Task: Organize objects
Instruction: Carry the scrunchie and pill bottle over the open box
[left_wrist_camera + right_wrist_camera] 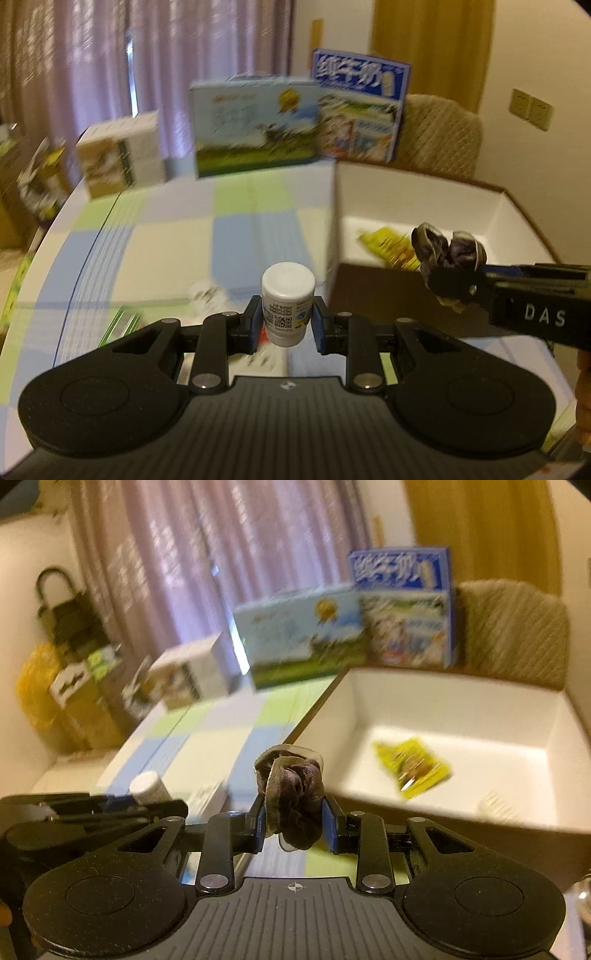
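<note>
My left gripper (284, 325) is shut on a small white bottle (287, 302) with a printed label, held upright above the checked tablecloth (184, 236). My right gripper (294, 821) is shut on a dark brown fabric scrunchie (291, 786), which is also seen from the left wrist view as the scrunchie (447, 251) at the near left corner of the white-lined cardboard box (424, 199). In the right wrist view the box (461, 709) holds a yellow snack packet (413, 770). The left gripper and the bottle (149, 786) show at the lower left there.
Milk cartons (255, 125) and a blue carton (360, 107) stand at the table's far edge, with a smaller beige box (122, 155) to their left. A padded chair back (439, 136) rises behind the cardboard box. Bags and a black handbag (70, 613) sit by the curtain.
</note>
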`<state>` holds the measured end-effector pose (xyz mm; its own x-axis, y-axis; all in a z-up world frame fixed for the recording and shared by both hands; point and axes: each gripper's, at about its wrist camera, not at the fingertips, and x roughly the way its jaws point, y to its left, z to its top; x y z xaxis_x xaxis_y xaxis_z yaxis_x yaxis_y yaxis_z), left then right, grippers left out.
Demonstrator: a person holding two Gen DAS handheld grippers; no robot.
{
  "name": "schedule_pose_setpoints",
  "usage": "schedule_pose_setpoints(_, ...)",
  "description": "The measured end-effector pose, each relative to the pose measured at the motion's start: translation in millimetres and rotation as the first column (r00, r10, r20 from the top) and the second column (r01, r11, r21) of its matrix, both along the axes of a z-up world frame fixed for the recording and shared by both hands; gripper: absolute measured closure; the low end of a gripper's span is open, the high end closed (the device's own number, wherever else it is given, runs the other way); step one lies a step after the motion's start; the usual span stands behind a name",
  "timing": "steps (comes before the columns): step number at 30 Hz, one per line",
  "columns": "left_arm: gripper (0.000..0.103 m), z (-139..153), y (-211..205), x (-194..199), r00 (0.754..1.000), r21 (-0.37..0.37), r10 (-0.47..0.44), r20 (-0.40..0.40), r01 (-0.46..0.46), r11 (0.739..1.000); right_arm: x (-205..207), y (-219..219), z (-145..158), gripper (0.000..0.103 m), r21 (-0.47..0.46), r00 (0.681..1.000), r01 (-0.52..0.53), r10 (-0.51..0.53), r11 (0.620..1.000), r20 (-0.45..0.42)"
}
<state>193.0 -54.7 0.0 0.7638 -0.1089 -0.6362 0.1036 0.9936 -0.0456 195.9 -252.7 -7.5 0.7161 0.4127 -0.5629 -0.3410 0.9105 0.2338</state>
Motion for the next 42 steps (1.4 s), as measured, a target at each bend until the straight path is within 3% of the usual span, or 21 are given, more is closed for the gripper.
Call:
schedule_pose_setpoints(6, 0.08, 23, -36, 34, 0.997, -0.027, -0.075, 0.033, 0.076, 0.997, 21, -36, 11, 0.076, 0.026, 0.99, 0.138, -0.138, 0.99, -0.006)
schedule_pose_setpoints(13, 0.08, 27, -78, 78, 0.987, -0.019, -0.161, 0.028, 0.162, 0.987, 50, -63, 9, 0.076, 0.019, 0.972, 0.231, -0.229, 0.973, -0.049)
schedule_pose_setpoints(25, 0.08, -17, -109, 134, 0.973, 0.034, -0.208, -0.097, 0.212, 0.977, 95, -83, -35, 0.076, -0.054, 0.947, 0.273, -0.278, 0.96, -0.161)
schedule_pose_setpoints(42, 0.08, -60, -126, 160, 0.951, 0.067, -0.231, -0.205, 0.249, 0.966, 115, -83, -62, 0.076, -0.105, 0.934, 0.264, -0.281, 0.959, -0.22)
